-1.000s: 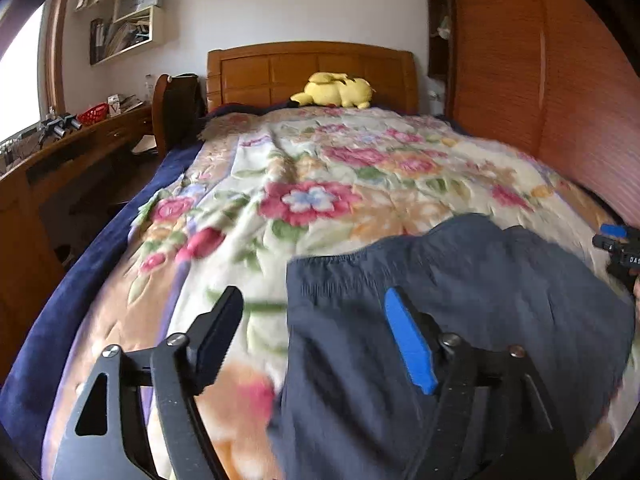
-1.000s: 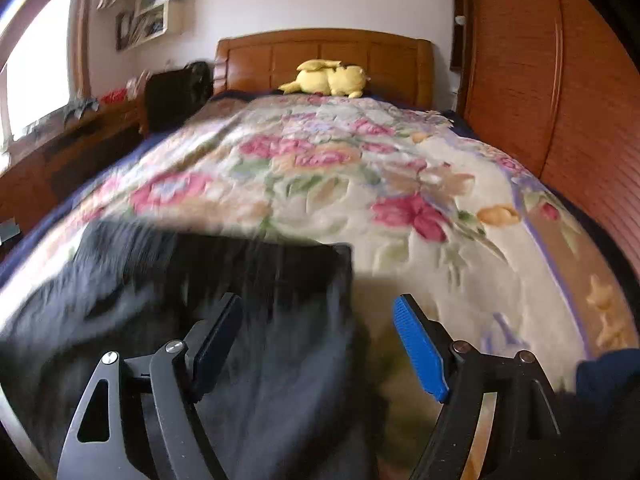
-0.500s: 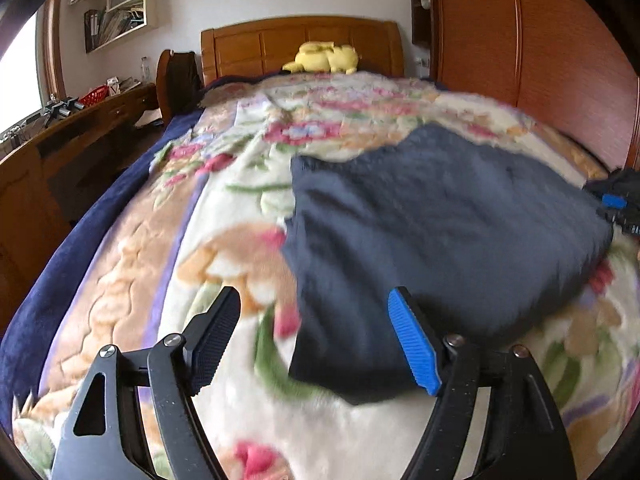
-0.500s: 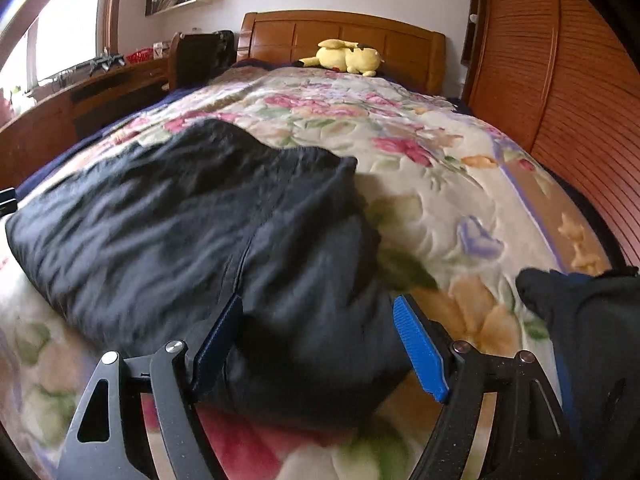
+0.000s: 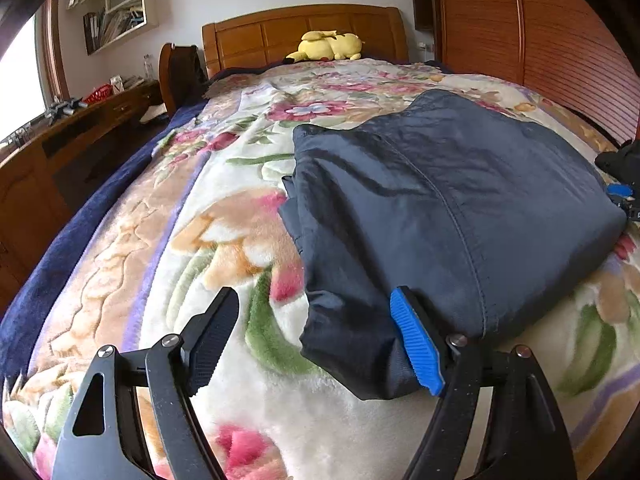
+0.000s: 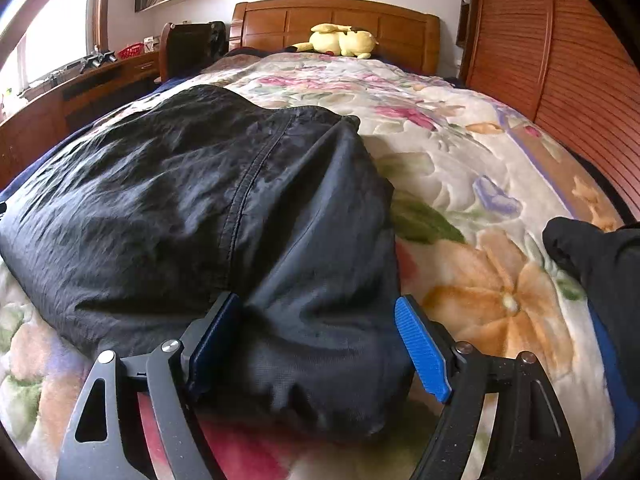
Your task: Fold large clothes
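A dark navy garment [image 5: 448, 208] lies folded in a thick stack on the floral blanket [image 5: 224, 240] of the bed; it also shows in the right wrist view [image 6: 208, 208]. My left gripper [image 5: 316, 340] is open at the garment's near left corner, its blue pad against the cloth edge. My right gripper [image 6: 320, 344] is open and straddles the garment's near right corner, with cloth between the jaws. The right gripper's blue tip [image 5: 620, 192] peeks in at the far right of the left wrist view.
A yellow plush toy [image 5: 328, 46] lies by the wooden headboard [image 5: 304, 32]. A wooden desk [image 5: 60, 136] and a chair [image 5: 180, 72] stand left of the bed. A slatted wooden wall [image 5: 540, 40] runs along the right. A black gloved hand [image 6: 600, 256] rests on the blanket.
Both grippers have drawn back toward the foot of the bed and lowered to the garment's near edge. The garment has settled flat in its folded stack.
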Demonstrator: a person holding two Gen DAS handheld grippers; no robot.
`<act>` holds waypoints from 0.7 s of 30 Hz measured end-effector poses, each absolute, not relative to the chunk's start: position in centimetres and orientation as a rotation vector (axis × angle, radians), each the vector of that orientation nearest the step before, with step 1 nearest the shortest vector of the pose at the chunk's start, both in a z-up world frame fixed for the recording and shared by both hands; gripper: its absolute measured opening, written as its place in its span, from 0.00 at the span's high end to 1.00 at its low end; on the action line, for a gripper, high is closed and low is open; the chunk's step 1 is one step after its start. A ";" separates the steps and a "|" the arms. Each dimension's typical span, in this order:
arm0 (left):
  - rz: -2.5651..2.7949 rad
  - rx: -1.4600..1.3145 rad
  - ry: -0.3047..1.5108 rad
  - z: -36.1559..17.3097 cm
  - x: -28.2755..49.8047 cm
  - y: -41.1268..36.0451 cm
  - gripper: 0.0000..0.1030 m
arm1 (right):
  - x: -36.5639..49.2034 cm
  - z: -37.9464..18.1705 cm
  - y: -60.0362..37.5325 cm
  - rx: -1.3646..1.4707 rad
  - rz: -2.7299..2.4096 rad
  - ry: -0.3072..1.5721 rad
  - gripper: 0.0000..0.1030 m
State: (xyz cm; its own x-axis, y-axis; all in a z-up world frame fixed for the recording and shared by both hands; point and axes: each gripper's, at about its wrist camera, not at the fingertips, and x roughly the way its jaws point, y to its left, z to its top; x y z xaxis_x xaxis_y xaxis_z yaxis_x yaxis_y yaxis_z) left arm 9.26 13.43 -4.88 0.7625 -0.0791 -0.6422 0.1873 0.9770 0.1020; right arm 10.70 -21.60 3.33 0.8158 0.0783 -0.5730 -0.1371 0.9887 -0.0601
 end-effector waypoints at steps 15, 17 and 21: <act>-0.167 0.213 0.645 -4.5 8.5 12.7 0.43 | 11.0 2.8 -22.1 -0.049 0.223 0.647 0.42; -0.190 0.234 0.647 -4.5 8.4 12.1 0.57 | 10.8 3.0 -22.1 -0.033 0.252 0.647 0.58; -0.182 0.291 0.650 -4.6 8.3 10.9 0.91 | 9.8 3.5 -21.2 -0.094 0.247 0.598 0.80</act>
State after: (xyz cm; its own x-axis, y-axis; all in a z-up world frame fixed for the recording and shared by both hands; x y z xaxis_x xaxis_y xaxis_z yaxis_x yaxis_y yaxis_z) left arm 8.31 10.85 -4.59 0.7823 -0.0759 -0.6183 0.2567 0.9436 0.2090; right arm 9.84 -21.20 3.54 0.7984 0.2023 -0.5671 -0.2565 0.9664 -0.0163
